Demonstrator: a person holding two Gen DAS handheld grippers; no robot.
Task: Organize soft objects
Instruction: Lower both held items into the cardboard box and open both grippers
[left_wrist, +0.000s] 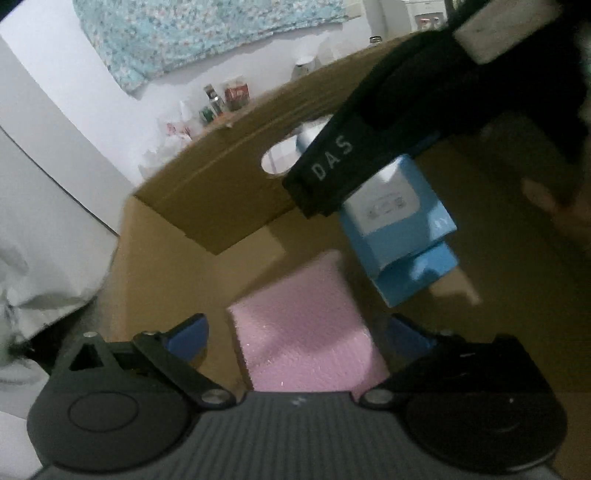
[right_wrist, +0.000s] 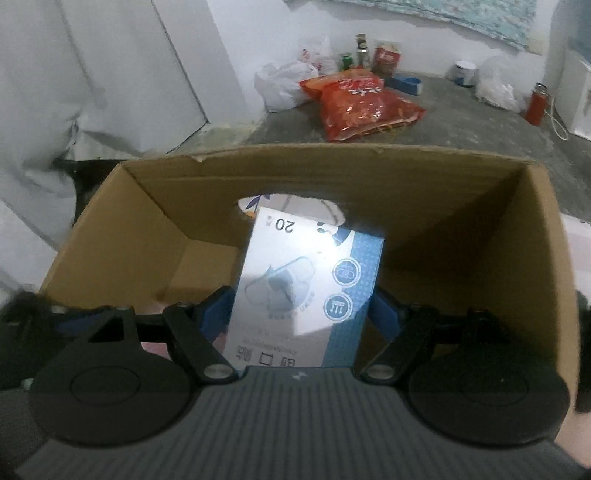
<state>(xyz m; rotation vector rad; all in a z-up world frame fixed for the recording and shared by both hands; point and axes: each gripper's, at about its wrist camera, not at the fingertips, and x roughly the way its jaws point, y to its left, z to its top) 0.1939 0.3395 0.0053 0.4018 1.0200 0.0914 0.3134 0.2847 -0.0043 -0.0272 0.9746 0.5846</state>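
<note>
- The left gripper (left_wrist: 295, 339) grips a pink soft pack (left_wrist: 303, 332) between its blue fingers (left_wrist: 188, 338), low inside the cardboard box (left_wrist: 192, 206).
- The right gripper (right_wrist: 301, 310) is clamped on a blue-and-white packet (right_wrist: 310, 291), held above the box's open top.
- In the left view that packet hangs over the pink pack.
- Beyond the box, a red bag (right_wrist: 362, 105) lies on the floor.

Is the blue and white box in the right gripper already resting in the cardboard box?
Not resting: the blue and white box is clamped in the right gripper, hanging above the cardboard box floor.
</note>
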